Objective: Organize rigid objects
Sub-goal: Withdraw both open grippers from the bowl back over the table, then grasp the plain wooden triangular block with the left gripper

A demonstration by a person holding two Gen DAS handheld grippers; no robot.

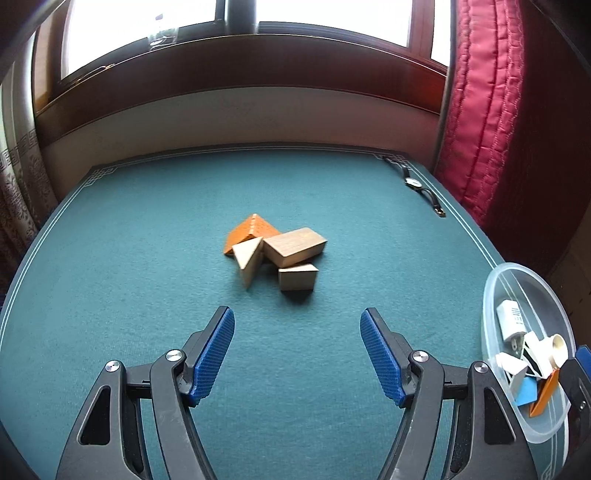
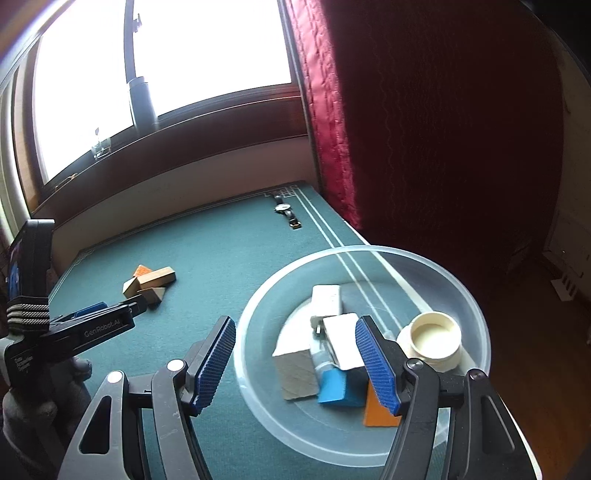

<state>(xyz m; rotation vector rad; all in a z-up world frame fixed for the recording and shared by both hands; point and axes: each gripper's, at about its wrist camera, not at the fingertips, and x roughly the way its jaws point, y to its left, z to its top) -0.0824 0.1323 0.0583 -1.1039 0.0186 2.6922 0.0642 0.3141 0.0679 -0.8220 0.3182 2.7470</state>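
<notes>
The blocks [image 1: 275,253] sit in a little heap mid-table on the green table [image 1: 147,258]: an orange wedge [image 1: 251,230] at the back, a long plain block [image 1: 295,246] leaning across it, a pale triangle [image 1: 249,262] at about 8 o'clock of the pile and a smaller wedge [image 1: 298,277] at 5 o'clock, all touching or nearly so. From the right wrist cam the same heap [image 2: 149,282] shows at roughly 10 o'clock, well apart from the bowl.

The clear bowl [image 2: 461,291] sits near the table's right edge and already holds stuff: a plain wood block [image 2: 297,373], a blue block [image 2: 334,387], an orange piece [image 2: 376,410], a white charger [image 2: 327,299], another white box [image 2: 345,343] and a cream cup [image 2: 434,339] (it's over at 3 o'clock in the bowl).

Left tongs [image 1: 297,354] are spread wide with nothing between them, hovering just short of the heap. Right tongs [image 2: 295,360] are spread wide too, above the near part of the bowl, not gripping anything.

A watch [image 1: 421,186] lies at the far right corner, with a red curtain [image 1: 487,110] and a window [image 1: 240,11] behind.
</notes>
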